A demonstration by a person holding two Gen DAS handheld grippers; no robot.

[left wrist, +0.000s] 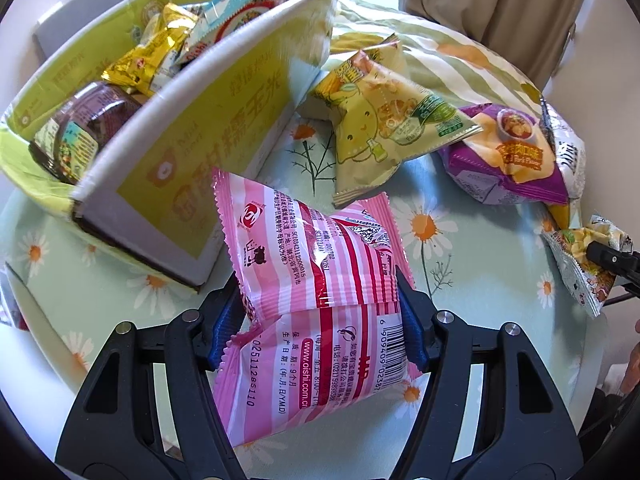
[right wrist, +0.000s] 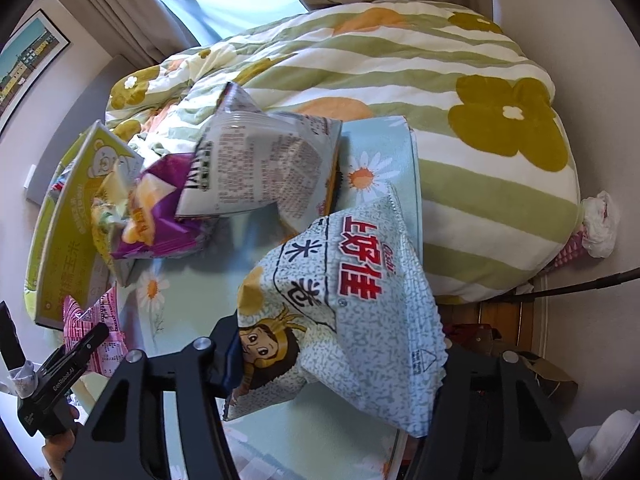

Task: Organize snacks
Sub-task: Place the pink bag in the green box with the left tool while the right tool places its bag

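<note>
Left gripper is pinching the pink bag between its blue pads, holding it just in front of the box, which is already holding a jar and some packets. Right gripper is squeezing the white bag over the daisy tablecloth. A yellow bag and purple bag are lying beside the box.
</note>
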